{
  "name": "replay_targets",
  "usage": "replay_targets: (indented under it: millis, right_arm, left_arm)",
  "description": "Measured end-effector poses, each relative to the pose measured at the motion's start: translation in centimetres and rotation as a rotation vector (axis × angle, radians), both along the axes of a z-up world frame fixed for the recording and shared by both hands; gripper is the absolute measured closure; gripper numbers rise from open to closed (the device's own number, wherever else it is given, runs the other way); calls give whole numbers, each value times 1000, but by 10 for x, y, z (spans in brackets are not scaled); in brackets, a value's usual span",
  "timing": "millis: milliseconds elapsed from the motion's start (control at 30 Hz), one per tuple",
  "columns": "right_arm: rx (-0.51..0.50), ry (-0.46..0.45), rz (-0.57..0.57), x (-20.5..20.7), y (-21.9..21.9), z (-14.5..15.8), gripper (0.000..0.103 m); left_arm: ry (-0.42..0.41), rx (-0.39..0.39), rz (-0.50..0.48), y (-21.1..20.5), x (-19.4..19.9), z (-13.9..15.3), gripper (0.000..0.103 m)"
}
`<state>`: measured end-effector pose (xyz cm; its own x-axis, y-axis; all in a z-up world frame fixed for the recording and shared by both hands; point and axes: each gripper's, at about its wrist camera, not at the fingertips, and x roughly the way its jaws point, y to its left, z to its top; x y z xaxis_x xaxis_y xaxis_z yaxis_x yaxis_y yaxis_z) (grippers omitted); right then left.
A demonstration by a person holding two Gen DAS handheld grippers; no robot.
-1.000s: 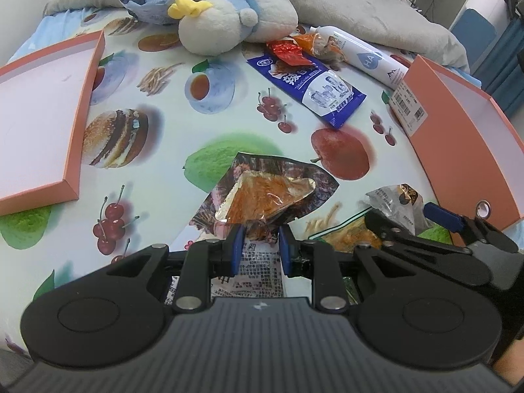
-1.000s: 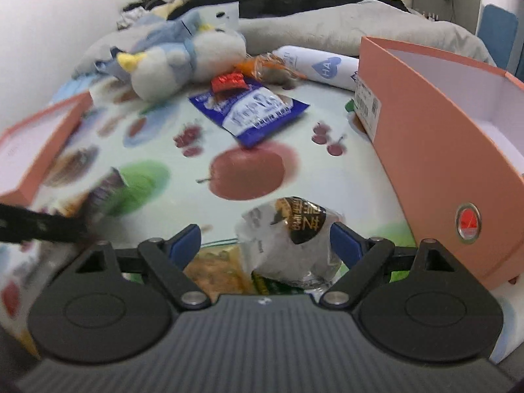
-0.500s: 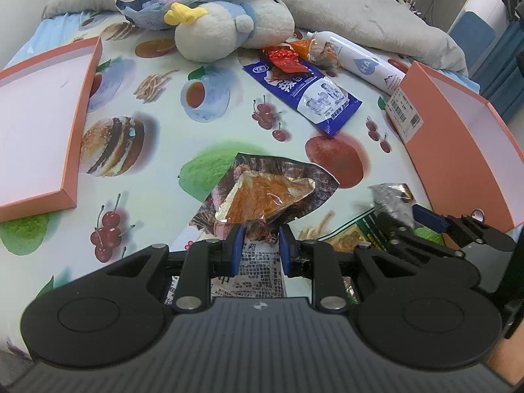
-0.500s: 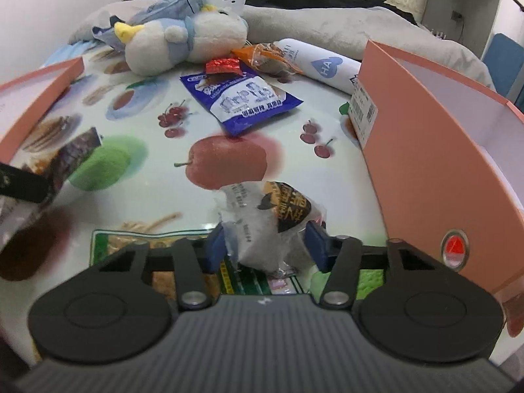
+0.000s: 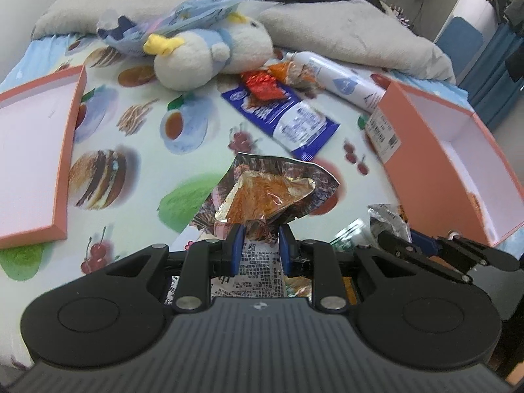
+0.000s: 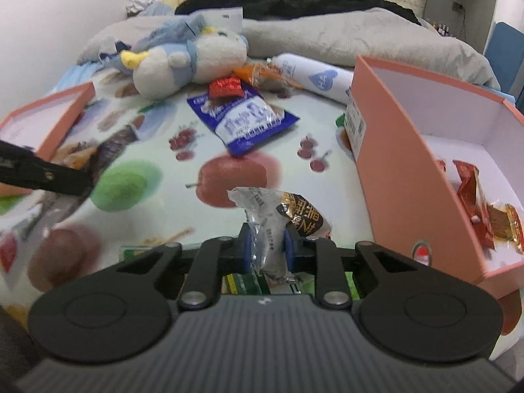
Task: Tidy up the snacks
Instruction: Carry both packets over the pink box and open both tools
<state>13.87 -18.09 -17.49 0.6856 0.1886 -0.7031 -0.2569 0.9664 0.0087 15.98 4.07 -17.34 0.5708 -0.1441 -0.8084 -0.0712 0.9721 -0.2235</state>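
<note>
My left gripper [image 5: 258,245] is shut on a dark foil snack pack with an orange window [image 5: 268,193] and holds it above the printed cloth. My right gripper [image 6: 267,245] is shut on a clear and brown snack bag [image 6: 281,216], lifted off the cloth; it also shows in the left wrist view [image 5: 386,219]. The open salmon box [image 6: 409,177] stands to the right, with red and orange packets [image 6: 475,203] inside. A blue snack pack [image 6: 245,121], a small red packet [image 6: 226,86] and an orange wrapper [image 6: 262,75] lie farther back. A green pack [image 6: 242,281] lies under the right gripper.
The salmon box lid [image 5: 32,150] lies at the left. A plush bird [image 5: 209,55] and a white bottle [image 5: 340,82] lie at the back by a grey blanket [image 5: 344,32]. My left gripper's arm shows at the left in the right wrist view [image 6: 42,173].
My right gripper closed on the clear and brown bag and lifted it. My left gripper rose a little with the foil pack in it.
</note>
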Motion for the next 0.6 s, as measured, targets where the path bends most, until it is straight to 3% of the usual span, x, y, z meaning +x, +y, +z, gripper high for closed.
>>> replay_targets:
  millis: [367, 600]
  right_arm:
    - [95, -66, 21, -3, -14, 65, 80]
    - [98, -151, 14, 3, -25, 106, 80]
  left_arm:
    - [-84, -14, -28, -16, 20, 51, 76]
    - [-137, -43, -56, -34, 36, 88, 76]
